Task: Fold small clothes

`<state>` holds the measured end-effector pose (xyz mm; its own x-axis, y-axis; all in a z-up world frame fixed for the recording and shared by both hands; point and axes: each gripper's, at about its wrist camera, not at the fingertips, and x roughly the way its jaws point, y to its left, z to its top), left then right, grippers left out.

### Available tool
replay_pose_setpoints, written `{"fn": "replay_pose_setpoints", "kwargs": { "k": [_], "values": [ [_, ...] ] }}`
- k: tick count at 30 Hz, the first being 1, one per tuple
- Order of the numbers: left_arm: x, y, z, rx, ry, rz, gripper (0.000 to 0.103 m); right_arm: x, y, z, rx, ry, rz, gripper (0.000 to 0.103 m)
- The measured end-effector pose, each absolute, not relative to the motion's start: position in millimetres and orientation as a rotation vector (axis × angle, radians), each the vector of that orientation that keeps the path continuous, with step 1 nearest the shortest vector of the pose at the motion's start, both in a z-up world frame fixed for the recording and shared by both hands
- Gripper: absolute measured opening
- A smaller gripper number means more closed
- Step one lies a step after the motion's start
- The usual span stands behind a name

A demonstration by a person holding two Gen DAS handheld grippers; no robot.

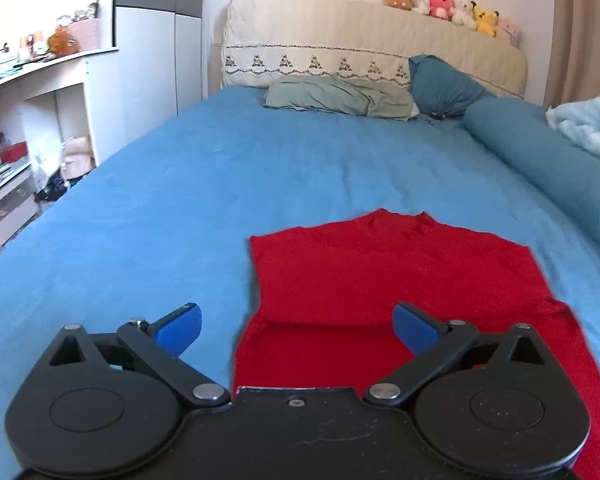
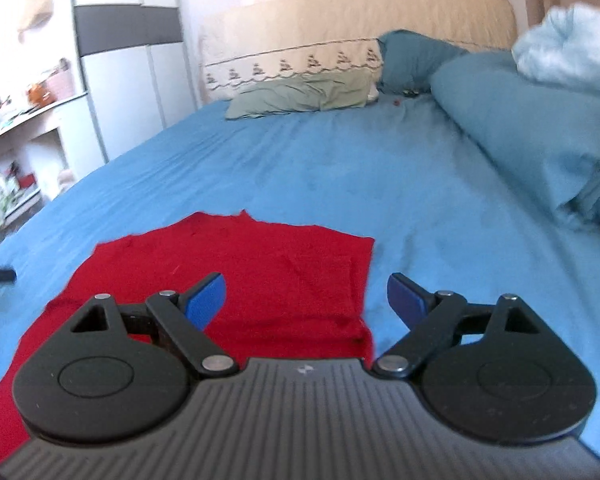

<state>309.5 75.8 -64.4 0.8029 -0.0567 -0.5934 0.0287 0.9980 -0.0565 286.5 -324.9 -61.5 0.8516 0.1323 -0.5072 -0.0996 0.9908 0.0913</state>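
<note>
The red garment [image 1: 384, 276] is lying flat on the blue bed [image 1: 180, 184], spread smooth with a crease running across its near part, which suggests a lower flap is sitting doubled over so the cloth can be folded down in stages. The left claw [image 1: 298, 328] is hovering over the garment's left edge with its blue pads wide apart and gripping nothing. The right claw [image 2: 306, 300] is hanging over the right edge just as wide and empty, probably so each can take a side.
</note>
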Motion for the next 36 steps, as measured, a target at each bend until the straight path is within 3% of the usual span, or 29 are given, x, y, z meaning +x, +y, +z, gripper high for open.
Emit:
{"fn": "replay_pose_setpoints", "kwargs": {
  "k": [5,10,20,27,32,36],
  "values": [
    [236,82,-46,-0.029,0.685,-0.09,0.103,199,-336,-38,0.046,0.589,0.136,0.103],
    [184,93,-67,-0.095,0.757,-0.088,0.103,138,-336,-60,0.045,0.682,0.12,0.103],
    [126,88,-139,-0.169,0.834,-0.017,0.08,78,-313,-139,0.054,0.75,0.038,0.1],
    [115,86,-162,-0.145,0.851,-0.013,0.062,72,-315,-173,0.142,0.788,-0.034,0.086],
    [113,84,-174,-0.135,0.848,-0.009,0.061,69,-310,-183,0.131,0.8,-0.037,0.077],
    [112,80,-178,-0.091,0.841,-0.004,0.061,66,-303,-185,0.116,0.798,-0.016,0.064]
  ]
}}
